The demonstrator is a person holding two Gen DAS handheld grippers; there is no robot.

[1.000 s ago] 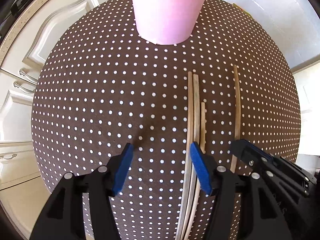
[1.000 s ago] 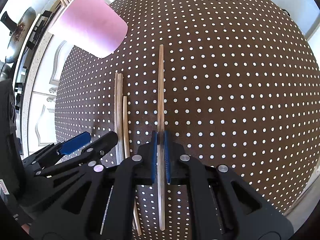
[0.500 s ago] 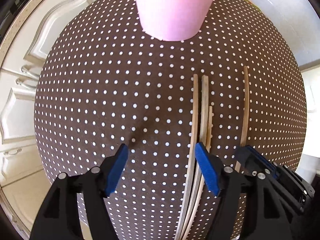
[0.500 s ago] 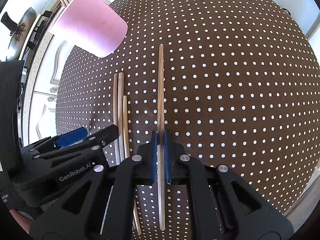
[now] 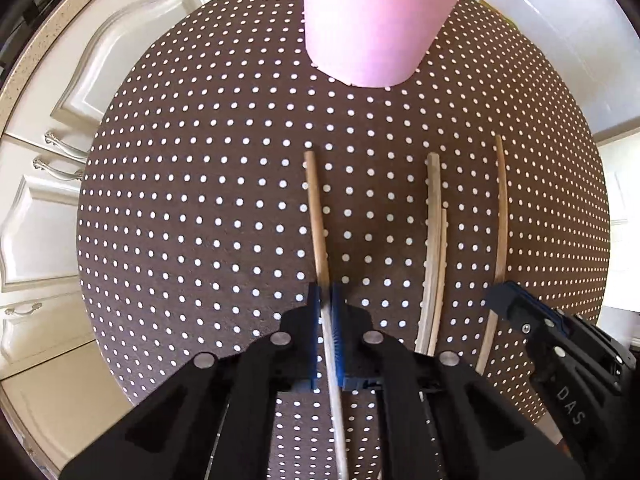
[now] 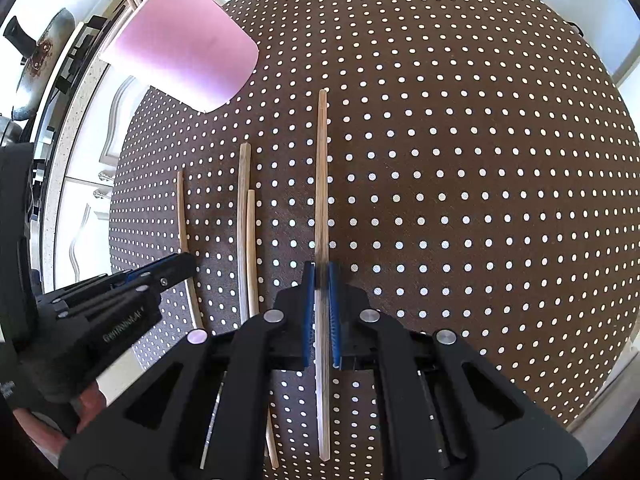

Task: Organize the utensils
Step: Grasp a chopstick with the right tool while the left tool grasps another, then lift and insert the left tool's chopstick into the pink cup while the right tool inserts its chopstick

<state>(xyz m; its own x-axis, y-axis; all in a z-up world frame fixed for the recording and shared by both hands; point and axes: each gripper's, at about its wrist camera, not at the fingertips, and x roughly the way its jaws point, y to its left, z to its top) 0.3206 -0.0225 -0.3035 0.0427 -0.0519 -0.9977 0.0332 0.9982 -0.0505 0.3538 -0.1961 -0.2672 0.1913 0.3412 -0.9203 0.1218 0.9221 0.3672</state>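
Left gripper (image 5: pixel 326 312) and right gripper (image 6: pixel 320 292) each have jaws clamped on one chopstick. Two chopsticks (image 6: pixel 245 240) lie loose on the bench (image 6: pixel 460 200). Pink cup (image 6: pixel 184 44) already holds some; four left.

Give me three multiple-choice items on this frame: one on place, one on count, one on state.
1. Where does the pink cup stand relative to the chopsticks on the table?
A. beyond their far ends
B. on top of them
C. under the cloth

2. How many chopsticks lie ungripped between the two grippers?
A. none
B. two
C. five

3. The left gripper is:
A. wide open
B. shut on a chopstick
C. out of view

Answers: 1 A, the cup sits past the tips; 2 B, a pair lies side by side; 3 B, blue pads clamp the stick.
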